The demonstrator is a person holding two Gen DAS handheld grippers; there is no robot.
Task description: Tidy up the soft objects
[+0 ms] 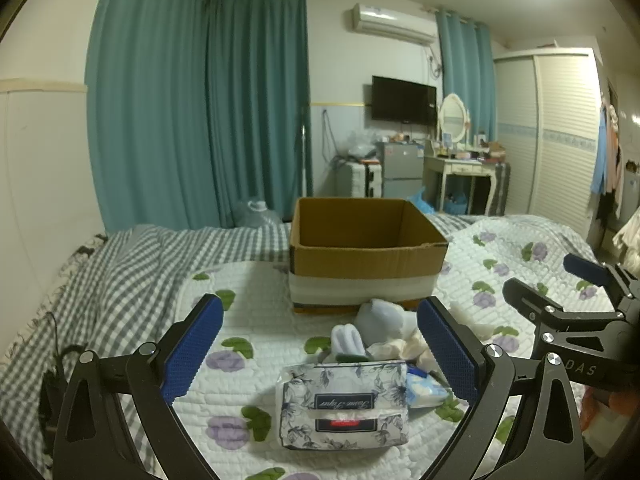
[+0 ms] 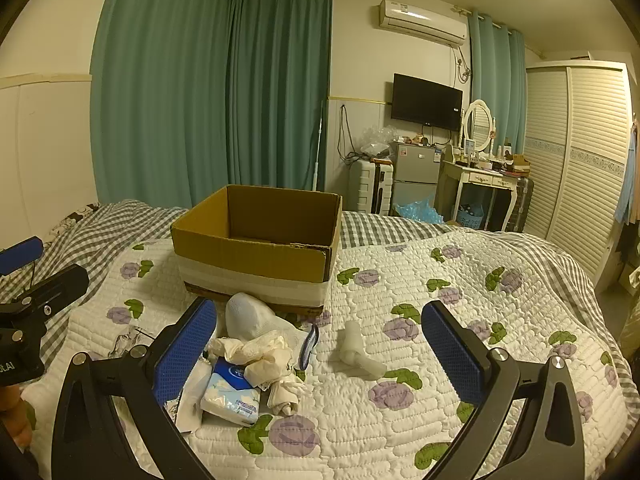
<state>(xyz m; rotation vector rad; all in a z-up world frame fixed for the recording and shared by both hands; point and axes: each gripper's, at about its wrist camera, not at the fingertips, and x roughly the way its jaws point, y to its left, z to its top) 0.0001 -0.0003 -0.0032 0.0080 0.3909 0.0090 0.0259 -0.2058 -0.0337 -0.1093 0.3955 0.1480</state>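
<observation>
Below the empty box (image 1: 368, 248) at mid-frame, your left gripper (image 1: 320, 354) and right gripper (image 2: 320, 354) hang released; nothing's packed, so next clamp the tissue pack (image 1: 344, 404).

Right gripper (image 2: 319, 354) over the flowered quilt (image 2: 460, 360), jaws spread wide, nothing between the blue pads (image 2: 186, 350). Beyond the fingertips, open cardboard box (image 2: 256, 248), nothing visible inside from this angle. Just ahead of the left finger, white sock (image 2: 248, 318) lying near the box's front. Beside that finger's inner face, crumpled cream cloth (image 2: 264, 354), with a blue tissue pack (image 2: 232, 394) touching it nearer the camera. Between the fingers, apart from the heap, small white roll (image 2: 356, 350). Far left of the tongs, left gripper (image 2: 32, 272).
</observation>
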